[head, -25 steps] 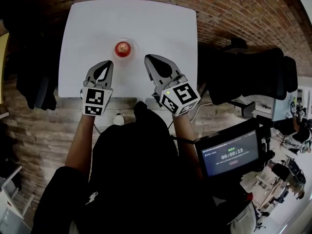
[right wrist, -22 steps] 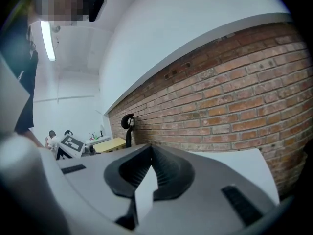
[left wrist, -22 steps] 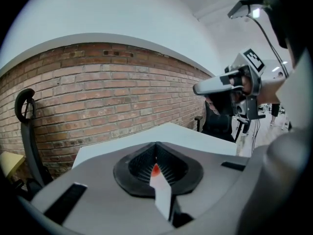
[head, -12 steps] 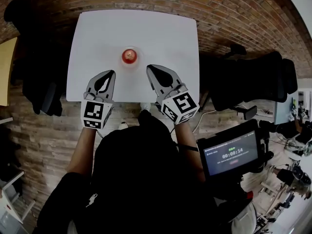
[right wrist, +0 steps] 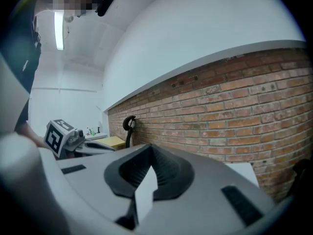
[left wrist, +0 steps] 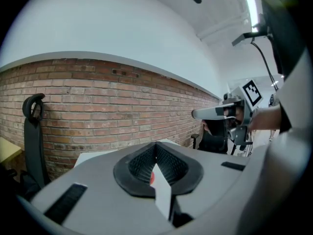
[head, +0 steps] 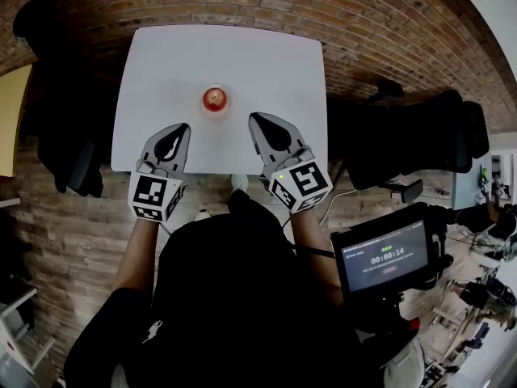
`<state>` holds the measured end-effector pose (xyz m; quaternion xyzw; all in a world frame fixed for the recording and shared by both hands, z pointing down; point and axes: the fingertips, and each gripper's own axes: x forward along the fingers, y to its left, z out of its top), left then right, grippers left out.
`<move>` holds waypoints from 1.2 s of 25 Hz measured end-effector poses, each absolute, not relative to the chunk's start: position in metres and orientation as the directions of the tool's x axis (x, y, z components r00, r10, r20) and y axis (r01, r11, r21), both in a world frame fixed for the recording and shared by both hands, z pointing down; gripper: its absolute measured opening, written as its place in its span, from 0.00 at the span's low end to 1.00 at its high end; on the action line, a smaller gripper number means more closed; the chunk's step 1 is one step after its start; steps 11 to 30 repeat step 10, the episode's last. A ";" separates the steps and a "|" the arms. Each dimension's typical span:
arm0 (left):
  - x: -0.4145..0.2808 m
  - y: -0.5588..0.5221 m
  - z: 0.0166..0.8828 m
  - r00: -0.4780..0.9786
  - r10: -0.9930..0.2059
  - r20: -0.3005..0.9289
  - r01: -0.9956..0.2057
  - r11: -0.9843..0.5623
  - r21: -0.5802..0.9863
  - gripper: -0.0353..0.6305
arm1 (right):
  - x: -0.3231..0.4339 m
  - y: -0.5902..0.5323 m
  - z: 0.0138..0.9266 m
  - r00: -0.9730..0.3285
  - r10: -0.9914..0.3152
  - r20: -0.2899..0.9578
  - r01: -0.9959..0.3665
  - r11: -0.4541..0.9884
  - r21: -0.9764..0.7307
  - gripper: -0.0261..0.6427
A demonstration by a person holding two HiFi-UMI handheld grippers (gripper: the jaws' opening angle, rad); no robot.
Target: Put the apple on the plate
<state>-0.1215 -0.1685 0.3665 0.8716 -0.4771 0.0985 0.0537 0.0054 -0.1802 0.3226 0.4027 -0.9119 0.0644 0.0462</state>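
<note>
A red apple (head: 214, 98) sits on a small clear plate (head: 227, 103) in the middle of the white table (head: 266, 63). My left gripper (head: 181, 127) hovers near the table's front edge, left of and nearer than the apple, its jaws shut and empty. My right gripper (head: 254, 118) is to the apple's right, also shut and empty. In the left gripper view the jaws (left wrist: 156, 146) meet tip to tip, and a sliver of the apple (left wrist: 152, 178) shows through the gap behind them. The right gripper view shows its closed jaws (right wrist: 150, 148) against a brick wall.
Black office chairs stand at the table's left (head: 69, 136) and right (head: 420, 128) on a brick floor. A screen with a timer (head: 386, 257) is at my lower right. A yellowish tabletop (head: 10, 120) shows at the left edge.
Both grippers have risen and drawn back a little from the apple toward the table's front edge, jaws still shut. The apple stays on the plate.
</note>
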 end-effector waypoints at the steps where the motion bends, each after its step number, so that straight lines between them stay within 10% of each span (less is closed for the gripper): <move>1: -0.119 -0.168 0.370 0.538 -0.810 0.231 -0.836 -0.549 0.021 0.06 | 0.006 -0.180 0.323 -0.671 -0.729 0.136 -0.741 0.667 -0.081 0.04; 30: -0.116 -0.172 0.381 0.532 -0.811 0.244 -0.838 -0.546 0.013 0.06 | 0.011 -0.181 0.326 -0.664 -0.734 0.142 -0.746 0.662 -0.069 0.04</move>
